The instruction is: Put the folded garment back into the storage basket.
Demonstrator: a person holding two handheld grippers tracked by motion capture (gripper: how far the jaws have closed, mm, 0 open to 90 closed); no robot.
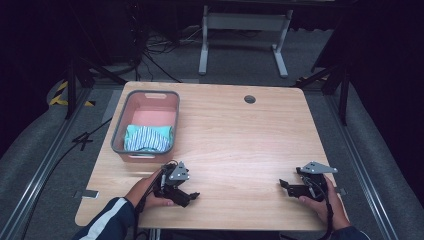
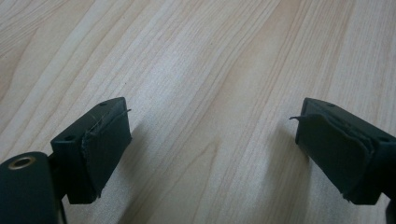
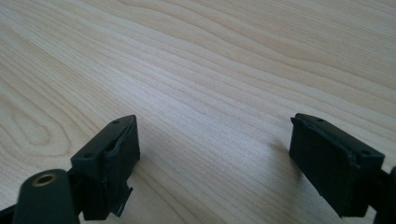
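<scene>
Striped cloth (image 1: pixel 148 138) lies in pink basket (image 1: pixel 119 131), at 11 o'clock from left hand-held gripper (image 1: pixel 186 196), the nearer one. Right hand-held gripper (image 1: pixel 288 186) rests well apart on bench (image 1: pixel 240 140). Both have jaws spread, empty.

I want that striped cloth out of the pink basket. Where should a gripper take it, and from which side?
Probably from straight above: the basket's walls block any sideways approach. Pinch a raised fold near the middle of the striped cloth, which lies bunched in the basket's near end. The left gripper, open, sits closest.
</scene>
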